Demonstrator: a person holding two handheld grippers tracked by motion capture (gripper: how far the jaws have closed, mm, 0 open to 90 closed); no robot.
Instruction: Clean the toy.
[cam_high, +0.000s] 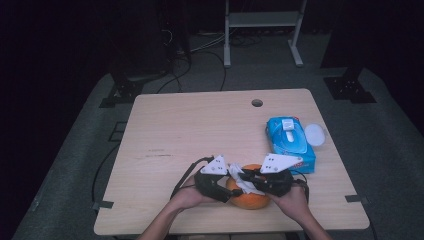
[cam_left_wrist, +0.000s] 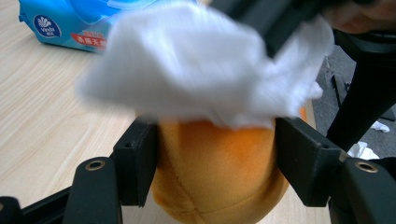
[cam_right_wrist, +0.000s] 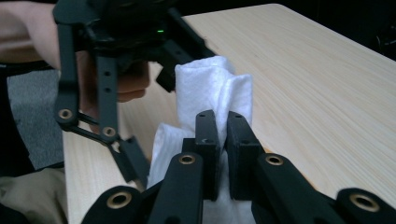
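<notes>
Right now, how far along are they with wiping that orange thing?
Done: a white tissue is out of the blue pack. In hand: the left gripper clamps the orange plush toy on the table, while the right gripper, shut on the tissue, holds it over the toy's top. Left: the toy's lower sides look untouched; how much is wiped, I cannot tell.

A soft, matt white tissue (cam_left_wrist: 196, 74) drapes a fuzzy orange plush ball (cam_left_wrist: 219, 177) with stitched seams, on a smooth pale wood-grain tabletop (cam_high: 190, 130) beside a glossy blue plastic wipes pack (cam_high: 290, 142).
</notes>
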